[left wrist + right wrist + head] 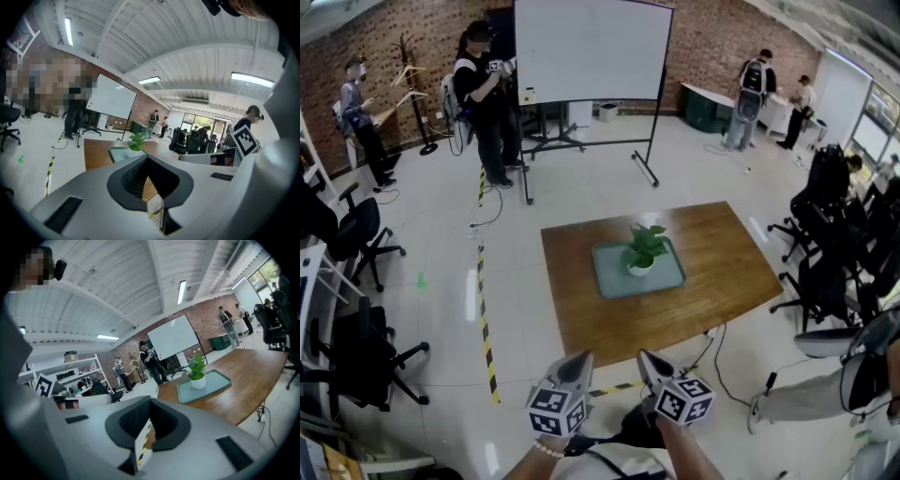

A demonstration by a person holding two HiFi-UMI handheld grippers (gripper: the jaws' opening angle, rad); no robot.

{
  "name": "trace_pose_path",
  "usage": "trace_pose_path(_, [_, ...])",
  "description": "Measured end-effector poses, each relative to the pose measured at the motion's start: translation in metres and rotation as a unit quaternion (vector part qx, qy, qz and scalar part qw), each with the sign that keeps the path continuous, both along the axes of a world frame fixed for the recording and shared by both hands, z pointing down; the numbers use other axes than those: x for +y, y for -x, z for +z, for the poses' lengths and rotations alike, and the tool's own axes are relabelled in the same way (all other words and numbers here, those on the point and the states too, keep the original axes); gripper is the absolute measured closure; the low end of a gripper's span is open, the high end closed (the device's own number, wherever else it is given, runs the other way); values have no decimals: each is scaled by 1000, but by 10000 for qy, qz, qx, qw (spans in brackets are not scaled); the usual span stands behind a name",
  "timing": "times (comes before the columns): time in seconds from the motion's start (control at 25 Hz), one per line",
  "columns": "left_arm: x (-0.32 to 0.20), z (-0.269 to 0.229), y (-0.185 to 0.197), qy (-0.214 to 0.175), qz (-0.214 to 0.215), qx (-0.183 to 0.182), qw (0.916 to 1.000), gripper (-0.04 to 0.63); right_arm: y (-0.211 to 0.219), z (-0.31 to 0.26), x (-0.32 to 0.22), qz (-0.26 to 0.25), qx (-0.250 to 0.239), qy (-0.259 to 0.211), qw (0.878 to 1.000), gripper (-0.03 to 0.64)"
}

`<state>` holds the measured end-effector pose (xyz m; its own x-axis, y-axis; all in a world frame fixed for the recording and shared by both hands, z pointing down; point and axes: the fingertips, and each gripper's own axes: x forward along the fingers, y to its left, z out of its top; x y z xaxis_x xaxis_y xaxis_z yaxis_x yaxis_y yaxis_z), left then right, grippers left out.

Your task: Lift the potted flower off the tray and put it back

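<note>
Green leaves [646,242] rise from a small white pot [640,267]: the potted flower [642,253] stands upright on the teal tray [614,274], near the middle of the wooden surface [717,272]. I hold my left hand-held gripper [580,360] and right hand-held gripper [645,358] side by side off the surface's near edge, over the pale floor [534,192]. Both tilt slightly down toward the plant, each with its jaws pressed together on nothing. Beyond the far edge stands a whiteboard [591,52]; black office chairs [825,253] crowd the room's right side.

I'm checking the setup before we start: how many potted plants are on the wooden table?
1. The potted flower stands in the tray near the middle of the table. No other shows on the table, and its whole top is in view.
</note>
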<state>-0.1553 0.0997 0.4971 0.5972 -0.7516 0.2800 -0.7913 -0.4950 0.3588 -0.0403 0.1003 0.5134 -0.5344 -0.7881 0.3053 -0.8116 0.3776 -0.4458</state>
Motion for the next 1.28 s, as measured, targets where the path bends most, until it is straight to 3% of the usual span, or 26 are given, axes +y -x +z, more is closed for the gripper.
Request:
trace_pose_path(0.4, [-22, 7, -10, 83, 122, 214, 9997, 603, -7, 3, -28, 207, 29, 44, 9998, 618])
trace_pose_path(0.76, [-80, 0, -41, 45, 221, 107, 9997, 603, -34, 0, -96, 327, -209, -104, 9992, 591])
trace_pose_path(1.28, [-173, 21, -101, 150, 320, 44, 9994, 603, -92, 36, -206, 633, -63, 48, 9980, 581])
